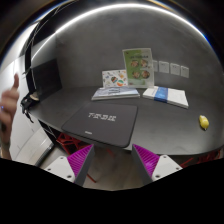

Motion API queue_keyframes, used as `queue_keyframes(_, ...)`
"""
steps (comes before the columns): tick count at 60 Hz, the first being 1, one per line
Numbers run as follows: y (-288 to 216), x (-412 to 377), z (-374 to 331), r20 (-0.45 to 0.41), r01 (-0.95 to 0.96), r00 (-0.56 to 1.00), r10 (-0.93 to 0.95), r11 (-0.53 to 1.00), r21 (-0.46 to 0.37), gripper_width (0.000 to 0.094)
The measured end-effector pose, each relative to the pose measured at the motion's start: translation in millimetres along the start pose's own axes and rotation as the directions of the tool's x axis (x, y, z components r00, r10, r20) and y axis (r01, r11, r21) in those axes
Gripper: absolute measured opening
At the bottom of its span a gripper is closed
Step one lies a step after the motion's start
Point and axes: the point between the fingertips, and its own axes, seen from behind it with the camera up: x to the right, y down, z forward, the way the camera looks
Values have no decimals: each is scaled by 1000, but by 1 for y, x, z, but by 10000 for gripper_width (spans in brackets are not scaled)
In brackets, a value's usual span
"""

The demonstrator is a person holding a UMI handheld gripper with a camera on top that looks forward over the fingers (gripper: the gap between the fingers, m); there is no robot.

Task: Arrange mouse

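Observation:
No mouse shows in the gripper view. My gripper [112, 162] is open and empty, its two magenta pads [80, 158] spread wide with nothing between them. It hangs above the near edge of a dark table [170, 125]. Just beyond the fingers lies a closed grey laptop [102, 122]. A small yellow object [204, 122] sits on the table far to the right of the laptop.
A flat book [116, 93] and upright colourful cards [137, 65] stand behind the laptop by the wall. A white-and-blue box [167, 96] lies at the back right. A dark monitor [42, 75] stands at the left. A hand [9, 105] shows at the left.

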Motion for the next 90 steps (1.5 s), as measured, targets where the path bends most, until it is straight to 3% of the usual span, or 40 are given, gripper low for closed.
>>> queue_keyframes(8,7,43,-1,-80,-31,996,29,999,-25,811)
queue_keyframes(19,13,173,-15,-294,-77,953,68,997,-18,813)
queue_keyframes(34,-3,359,-37,-493,-114,861,125,992,53,811)
queue_keyframes(43,-11,429,-14,-479,-183,855,199,980,81,806)
queue_keyframes(48,-16,443,8,-428,-221,873,233,972,78,806)
queue_keyframes(59,-34,461,39,-415,-185,890,188,982,48,800)
queue_keyframes(61,-34,460,43,-408,-181,896,176,983,27,852)
queue_keyframes(63,-37,459,46,-398,-177,901,171,984,21,777)
queue_keyframes(67,-37,461,48,-392,-176,904,168,984,15,771)
queue_keyframes(68,-37,461,49,-394,-174,904,166,985,14,685)
queue_keyframes(69,-37,461,49,-394,-175,904,166,985,13,702)
queue_keyframes(70,-37,461,49,-394,-177,904,168,984,13,615)
queue_keyframes(72,-36,460,49,-394,-183,902,175,983,17,533)
queue_keyframes(84,-38,458,50,-396,-223,893,216,974,29,408)
queue_keyframes(90,-42,452,35,-462,-177,871,167,984,23,400)
